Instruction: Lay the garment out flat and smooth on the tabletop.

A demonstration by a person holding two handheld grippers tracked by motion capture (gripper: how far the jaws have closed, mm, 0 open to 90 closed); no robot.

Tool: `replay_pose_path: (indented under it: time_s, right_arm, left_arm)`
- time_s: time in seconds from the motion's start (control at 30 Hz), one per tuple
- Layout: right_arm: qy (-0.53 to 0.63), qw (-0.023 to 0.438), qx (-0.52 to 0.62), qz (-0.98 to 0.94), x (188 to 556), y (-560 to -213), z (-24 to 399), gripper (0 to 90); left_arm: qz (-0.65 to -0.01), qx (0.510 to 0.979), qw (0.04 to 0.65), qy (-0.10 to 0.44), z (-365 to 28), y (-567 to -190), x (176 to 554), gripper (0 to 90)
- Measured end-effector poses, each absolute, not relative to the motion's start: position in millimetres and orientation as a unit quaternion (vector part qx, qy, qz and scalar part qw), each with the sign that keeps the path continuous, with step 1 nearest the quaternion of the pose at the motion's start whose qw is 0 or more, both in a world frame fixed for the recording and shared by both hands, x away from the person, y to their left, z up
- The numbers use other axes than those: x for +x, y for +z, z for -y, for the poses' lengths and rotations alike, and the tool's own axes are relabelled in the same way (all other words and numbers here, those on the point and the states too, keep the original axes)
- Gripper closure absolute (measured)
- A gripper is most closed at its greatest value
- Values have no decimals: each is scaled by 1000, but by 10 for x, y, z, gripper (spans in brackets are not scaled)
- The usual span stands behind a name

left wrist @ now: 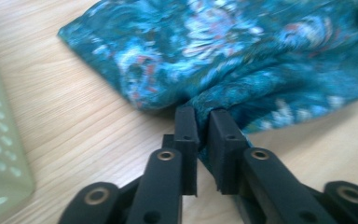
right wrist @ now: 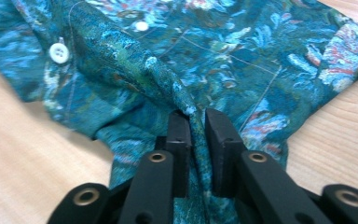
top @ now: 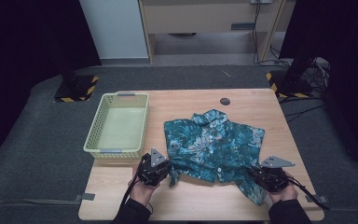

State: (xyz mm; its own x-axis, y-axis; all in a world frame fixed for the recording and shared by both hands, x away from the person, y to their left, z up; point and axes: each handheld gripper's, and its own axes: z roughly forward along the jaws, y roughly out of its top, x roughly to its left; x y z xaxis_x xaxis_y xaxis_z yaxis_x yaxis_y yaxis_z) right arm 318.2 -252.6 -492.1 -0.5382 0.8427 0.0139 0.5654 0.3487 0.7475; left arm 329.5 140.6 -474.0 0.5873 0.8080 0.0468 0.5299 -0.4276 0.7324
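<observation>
High view, shirt (top: 214, 144) collar far, hem near

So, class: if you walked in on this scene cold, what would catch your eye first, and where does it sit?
The teal floral shirt stands out first, spread over the middle of the wooden table. Next, the left gripper and the right gripper each pinch a fold of its near edge, at the near left and near right corners. A pale green basket stands to the left of the shirt, with nothing in it.
</observation>
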Motion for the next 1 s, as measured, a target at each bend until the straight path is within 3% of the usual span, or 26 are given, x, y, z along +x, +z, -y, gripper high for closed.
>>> replay_pose_path:
  time_s: [0.17,0.33,0.47,0.63,0.9,1.0]
  right_arm:
    - [343,203,447,-801,3287,-4978,2492,715]
    - [356,211,447,-793,3239,-4947,2506,565]
    - [372,216,442,-787,3128,-4897,2540,450]
    - [377,209,449,-783,3019,-4879,2610,391]
    - [358,177,500,-769,2887,-4995,2814,267]
    - [346,168,515,-766,2865,-5051,2860,258]
  left_arm:
    - [-420,816,331,221,-1431,-4888,3358,611]
    - [-422,807,342,230,-1500,-4838,3262,420]
    - [-424,810,343,215,-1550,-4809,3126,384]
    - [-429,813,332,212,-1573,-4801,2939,348]
    - [-448,812,337,164,-1501,-4962,2823,390]
    - [-446,816,332,158,-1449,-5024,2839,409]
